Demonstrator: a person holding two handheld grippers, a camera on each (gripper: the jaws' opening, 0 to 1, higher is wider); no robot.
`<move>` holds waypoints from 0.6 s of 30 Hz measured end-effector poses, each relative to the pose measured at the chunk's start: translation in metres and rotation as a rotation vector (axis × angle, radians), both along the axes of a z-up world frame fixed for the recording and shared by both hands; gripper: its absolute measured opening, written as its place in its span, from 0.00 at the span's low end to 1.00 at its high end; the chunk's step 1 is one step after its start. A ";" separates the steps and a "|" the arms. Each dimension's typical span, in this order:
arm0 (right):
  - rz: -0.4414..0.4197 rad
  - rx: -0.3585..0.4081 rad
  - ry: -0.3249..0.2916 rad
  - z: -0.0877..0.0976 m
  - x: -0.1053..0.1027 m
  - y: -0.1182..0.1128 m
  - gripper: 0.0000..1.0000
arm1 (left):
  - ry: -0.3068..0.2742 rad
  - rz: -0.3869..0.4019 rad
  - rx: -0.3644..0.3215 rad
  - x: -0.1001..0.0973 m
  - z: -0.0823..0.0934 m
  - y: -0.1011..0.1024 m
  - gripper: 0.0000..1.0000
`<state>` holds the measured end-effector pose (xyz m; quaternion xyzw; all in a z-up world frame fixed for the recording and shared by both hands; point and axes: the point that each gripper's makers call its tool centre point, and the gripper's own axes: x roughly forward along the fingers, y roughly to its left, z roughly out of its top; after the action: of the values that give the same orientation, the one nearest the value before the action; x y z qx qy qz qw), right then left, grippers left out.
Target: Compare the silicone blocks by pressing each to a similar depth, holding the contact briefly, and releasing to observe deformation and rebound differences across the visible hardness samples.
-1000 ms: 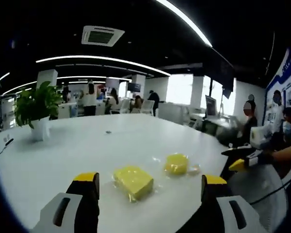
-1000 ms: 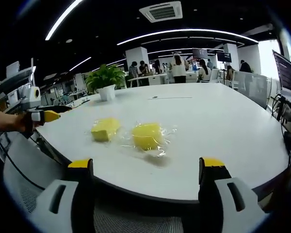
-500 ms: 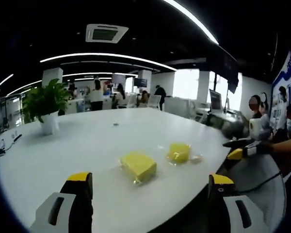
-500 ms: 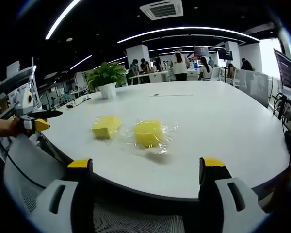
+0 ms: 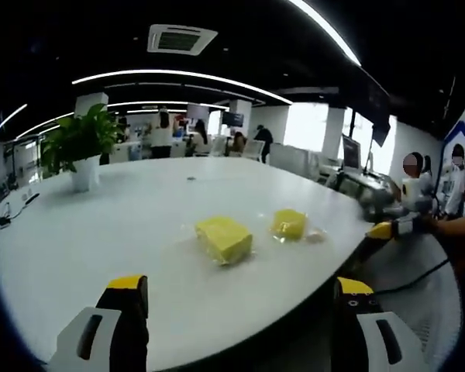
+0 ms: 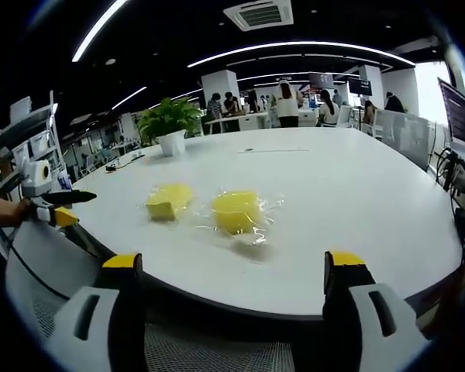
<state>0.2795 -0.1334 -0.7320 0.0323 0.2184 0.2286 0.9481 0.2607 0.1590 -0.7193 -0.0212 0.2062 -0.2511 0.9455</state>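
Both grippers are hanging off the edge of the white table (image 5: pixel 101 232) with jaws spread wide and nothing between them: the left gripper (image 5: pixel 240 291) in the left gripper view, the right gripper (image 6: pixel 234 265) in the right gripper view. Only the yellow-tipped jaw ends are showing; their bases are running out of the picture. On the table, near its edge, two yellow silicone blocks are lying side by side: a square block (image 5: pixel 224 237) and a rounder block (image 6: pixel 235 211) sitting on crinkled clear film (image 6: pixel 265 211), its outline blurred by the glare. Beyond them a potted plant (image 6: pixel 169 124) is standing; people further back are too small to make out.
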 end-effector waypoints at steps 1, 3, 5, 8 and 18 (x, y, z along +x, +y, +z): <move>0.001 0.000 0.001 0.000 0.000 0.000 0.91 | 0.001 0.001 -0.002 0.000 0.000 0.000 1.00; 0.005 0.000 0.006 -0.001 -0.001 0.001 0.91 | 0.003 0.002 -0.002 0.000 0.000 0.000 1.00; 0.002 0.001 0.007 -0.001 -0.001 0.001 0.91 | 0.006 0.002 -0.005 -0.001 -0.001 -0.001 1.00; -0.005 0.004 0.005 0.000 0.000 -0.001 0.91 | 0.015 0.000 -0.007 -0.001 -0.001 -0.001 1.00; 0.003 0.011 0.012 -0.001 -0.001 0.001 0.90 | 0.059 -0.023 -0.049 0.004 -0.001 -0.003 1.00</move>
<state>0.2784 -0.1324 -0.7330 0.0385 0.2228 0.2310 0.9463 0.2644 0.1564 -0.7206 -0.0496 0.2281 -0.2663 0.9352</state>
